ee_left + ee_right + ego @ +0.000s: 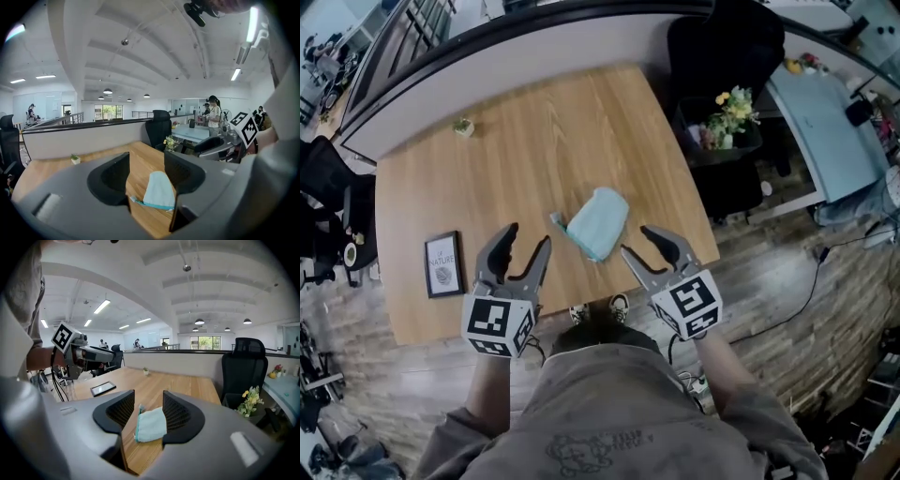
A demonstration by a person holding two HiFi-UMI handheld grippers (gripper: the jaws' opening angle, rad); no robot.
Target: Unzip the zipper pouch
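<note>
The pouch [600, 223] is a soft, pale teal cloth bag, rounded at its far end. It lies flat on the wood-grain tabletop [534, 141], just ahead of both claws and between them, touching neither. A darker teal strip runs along its near edge and ends in a small tab that sticks out toward the left claw [528, 236]. Whether the zip is done up cannot be made out.

The left claw's black jaws stand apart with nothing gripped. In its own view the pouch [159, 190] shows through the gap beyond them, and its right side is cut off by the right-hand jaw. The right claw [637, 241] is also spread open and empty. Its jaws have ribbed inner faces, and the right-hand one hides the right edge of the pouch [151, 424].

A dark-framed picture [443, 264] lies flat on the tabletop to the left of the left claw; its print is too small to read.
</note>
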